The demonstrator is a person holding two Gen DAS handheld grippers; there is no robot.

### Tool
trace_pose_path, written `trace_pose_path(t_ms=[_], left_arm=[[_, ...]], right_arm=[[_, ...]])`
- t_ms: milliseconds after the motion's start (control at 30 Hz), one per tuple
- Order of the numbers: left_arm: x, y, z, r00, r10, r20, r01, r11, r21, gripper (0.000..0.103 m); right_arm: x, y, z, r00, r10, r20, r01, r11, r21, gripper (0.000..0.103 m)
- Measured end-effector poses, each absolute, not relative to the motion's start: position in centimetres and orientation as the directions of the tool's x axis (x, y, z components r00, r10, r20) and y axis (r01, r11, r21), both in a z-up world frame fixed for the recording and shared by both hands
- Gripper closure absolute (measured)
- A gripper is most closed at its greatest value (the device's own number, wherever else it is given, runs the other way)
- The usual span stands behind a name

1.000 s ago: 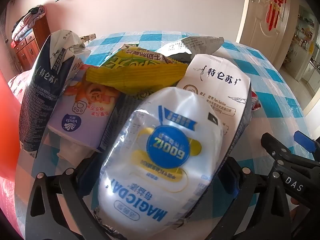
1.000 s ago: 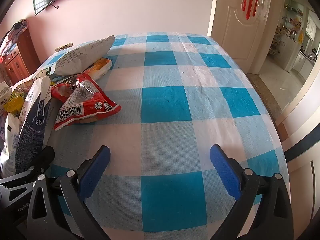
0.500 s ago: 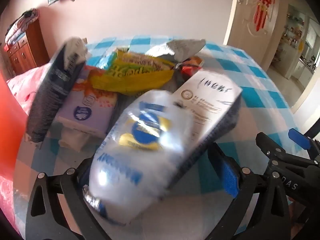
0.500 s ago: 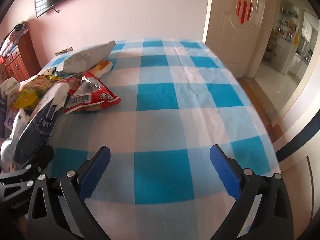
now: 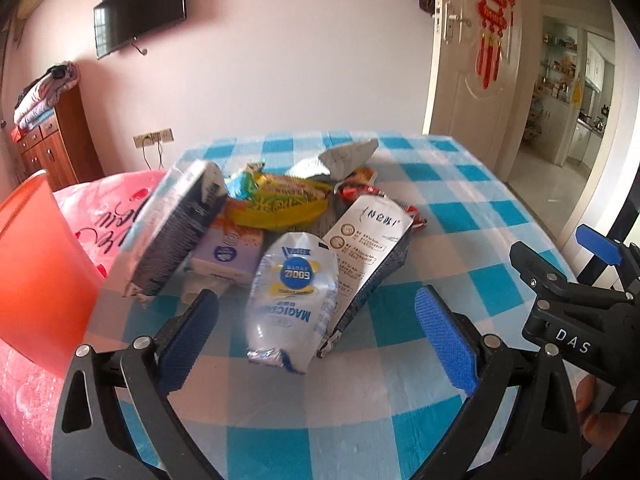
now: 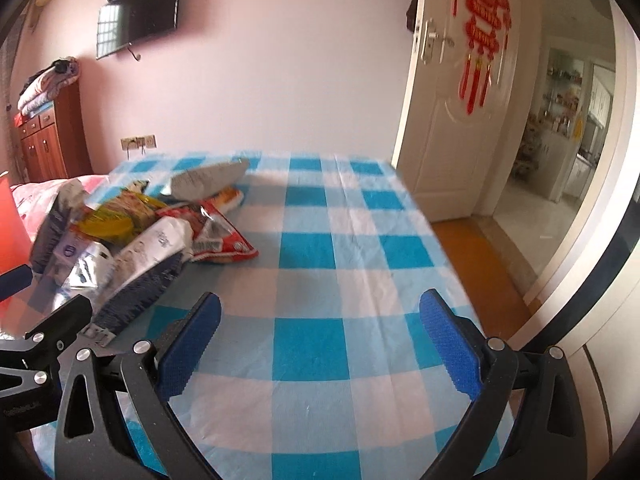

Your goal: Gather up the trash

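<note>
A heap of trash lies on the blue-checked tablecloth [image 5: 460,216]. Nearest is a white MAGICDAY pouch [image 5: 294,280], with a white and dark milk carton [image 5: 372,240] leaning beside it. Behind them are a second tilted carton [image 5: 176,232], a tissue pack [image 5: 228,252], a yellow wrapper [image 5: 280,204], a red wrapper [image 6: 216,236] and a grey bag [image 6: 208,178]. My left gripper [image 5: 316,300] is open and holds nothing; the pouch lies just ahead of its gap. My right gripper [image 6: 320,300] is open over bare cloth, to the right of the heap.
An orange bin [image 5: 36,280] stands at the left beside the table, against pink bedding [image 5: 108,200]. The table's right edge [image 6: 448,264] drops to a wooden floor, and a white door [image 6: 440,128] stands behind. A hand [image 5: 592,408] holds the right gripper's handle.
My left gripper has drawn back from the heap; the white pouch that filled its jaws now lies free on the cloth ahead. The right gripper has also pulled back and tilted up.
</note>
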State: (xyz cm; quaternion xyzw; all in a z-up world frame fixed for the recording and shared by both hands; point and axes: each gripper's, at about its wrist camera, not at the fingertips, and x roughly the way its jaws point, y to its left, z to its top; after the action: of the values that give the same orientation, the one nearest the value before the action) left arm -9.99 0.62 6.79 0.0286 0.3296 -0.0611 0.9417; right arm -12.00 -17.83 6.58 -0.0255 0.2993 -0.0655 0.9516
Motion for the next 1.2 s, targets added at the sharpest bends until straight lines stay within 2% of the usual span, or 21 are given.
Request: trace_pose_path(t_ms=[400, 733, 1067, 1200], left_arm=[[-14.0, 2.9, 9.4, 0.861, -0.095, -0.499, 0.104, 0.995, -0.009, 0.004], [-17.5, 6.4, 12.2, 0.913, -0.076, -0.4, 0.054, 0.996, -0.066, 0.004], [-19.8, 9.1, 14.4, 0.934, -0.032, -0.357, 0.005, 0.997, -0.074, 0.004], [-20.1, 9.5, 14.7, 0.93, -0.045, -0.365, 0.013, 0.996, -0.091, 0.004]], right_arm=[[-16.2, -17.0, 9.8, 0.874, -0.136, -0.466, 0.119, 0.991, -0.068, 0.005], [-18.6, -15.1, 11.4, 0.914, -0.075, -0.399, 0.059, 0.997, -0.051, 0.005], [-20.0, -13.8, 12.7, 0.929, -0.053, -0.366, 0.041, 0.998, -0.04, 0.005], [-20.5, -13.5, 13.3, 0.934, -0.067, -0.351, 0.054, 0.997, -0.047, 0.005]])
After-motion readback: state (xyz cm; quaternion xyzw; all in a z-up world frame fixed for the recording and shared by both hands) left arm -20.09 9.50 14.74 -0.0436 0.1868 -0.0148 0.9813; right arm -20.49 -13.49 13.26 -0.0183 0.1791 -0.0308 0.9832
